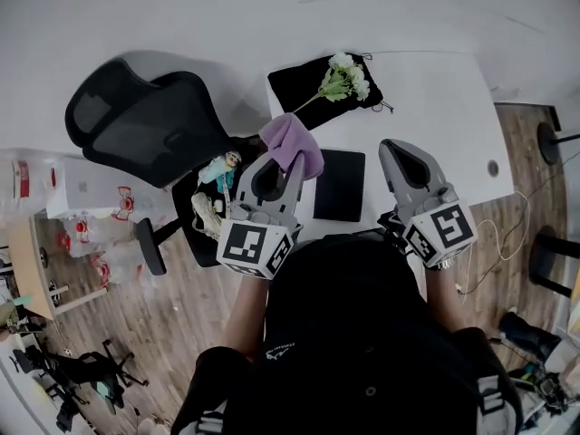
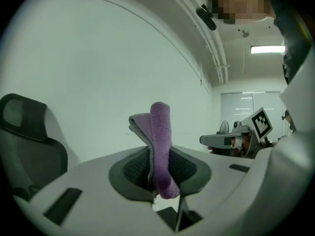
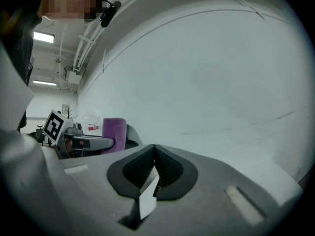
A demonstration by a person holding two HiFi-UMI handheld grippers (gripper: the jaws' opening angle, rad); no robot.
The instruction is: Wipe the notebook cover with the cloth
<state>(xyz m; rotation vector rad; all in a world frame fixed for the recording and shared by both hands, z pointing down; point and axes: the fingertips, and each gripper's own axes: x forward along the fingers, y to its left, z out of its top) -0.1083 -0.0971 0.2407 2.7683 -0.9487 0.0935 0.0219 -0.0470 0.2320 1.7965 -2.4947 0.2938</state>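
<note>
Left tongs (image 2: pixel 158 156) clamped on folded purple cloth (image 2: pixel 160 127), right tongs (image 3: pixel 153 154) closed, empty; black notebook (image 1: pixel 340 186) on bench (image 1: pixel 439 107) between them; wiping not begun, I judge; next: lower cloth flat onto cover.

Your table (image 1: pixel 435 107) is white and smooth. A black notebook (image 1: pixel 340 185) lies flat on it, close to your side and near the left end. A black bag (image 1: pixel 294 84) lies at the far left corner, apart from the notebook. There is a small round hole (image 1: pixel 492 167) in the top near the right end. All around it, that side of the top is bare.

The table stands on a brown wood floor (image 1: pixel 199 315). A black chair (image 1: pixel 154 125) stands on the floor just beside the table's left end. On your right, a thin pale cable (image 1: pixel 494 243) loops across the floor.
</note>
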